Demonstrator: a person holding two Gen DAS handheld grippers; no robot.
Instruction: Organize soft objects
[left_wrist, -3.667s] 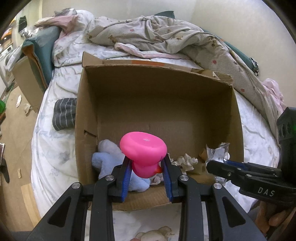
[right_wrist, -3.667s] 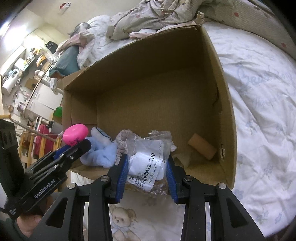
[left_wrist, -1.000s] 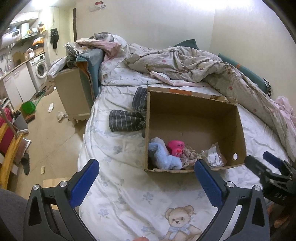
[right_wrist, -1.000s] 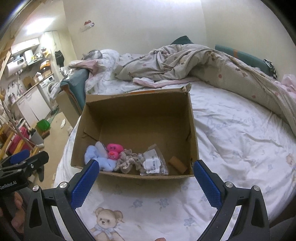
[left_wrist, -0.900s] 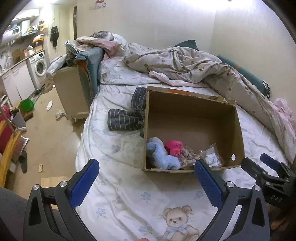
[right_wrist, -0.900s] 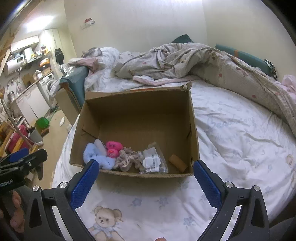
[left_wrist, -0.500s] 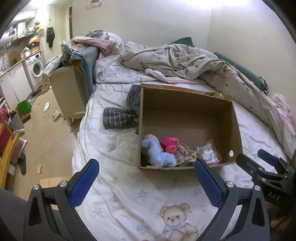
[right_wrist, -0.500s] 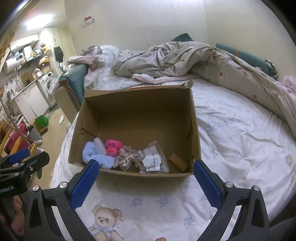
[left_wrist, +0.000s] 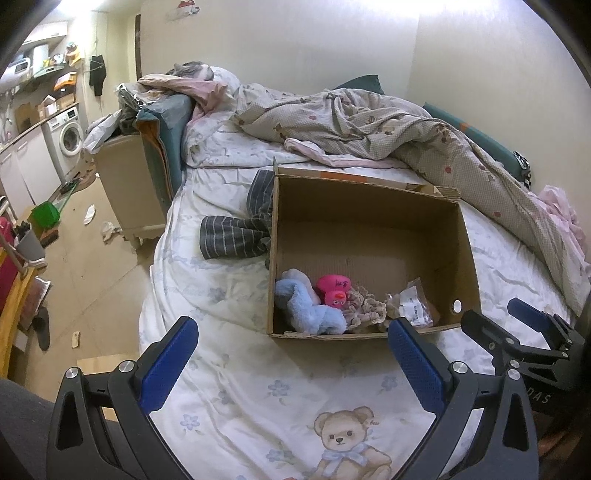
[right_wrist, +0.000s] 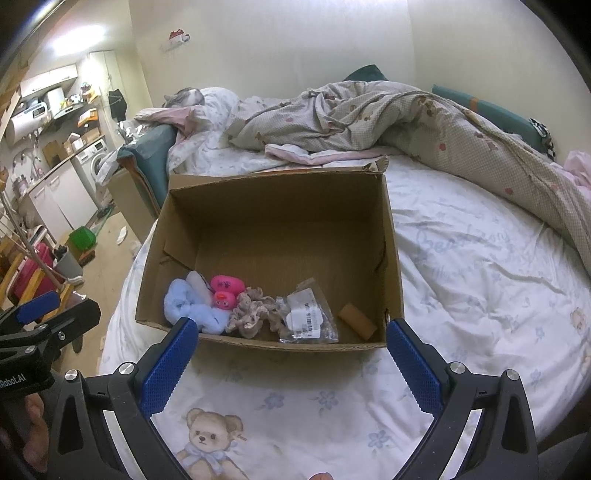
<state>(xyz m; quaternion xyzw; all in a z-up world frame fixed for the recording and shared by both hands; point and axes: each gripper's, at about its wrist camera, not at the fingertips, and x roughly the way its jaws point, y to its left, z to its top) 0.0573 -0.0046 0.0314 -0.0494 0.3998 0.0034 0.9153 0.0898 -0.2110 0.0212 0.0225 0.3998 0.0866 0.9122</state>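
1. Your soft things already lie in the cardboard box (right_wrist: 273, 221) just ahead of both claws: a fluffy blue plush (right_wrist: 184, 306), a smooth pink toy (right_wrist: 225, 291), a ruffled beige scrunchie (right_wrist: 251, 314) and a crinkly clear packet (right_wrist: 308, 317).
2. Your left claw (left_wrist: 295, 350) and right claw (right_wrist: 291, 354) are spread wide, empty, over the bed (right_wrist: 480, 258).
3. What's left, probably: the striped grey cloth (left_wrist: 232, 240), left of the box beyond your left claw.

Blue plush (left_wrist: 308, 312) partly behind box wall (left_wrist: 272, 258), label print (right_wrist: 308, 317) unreadable
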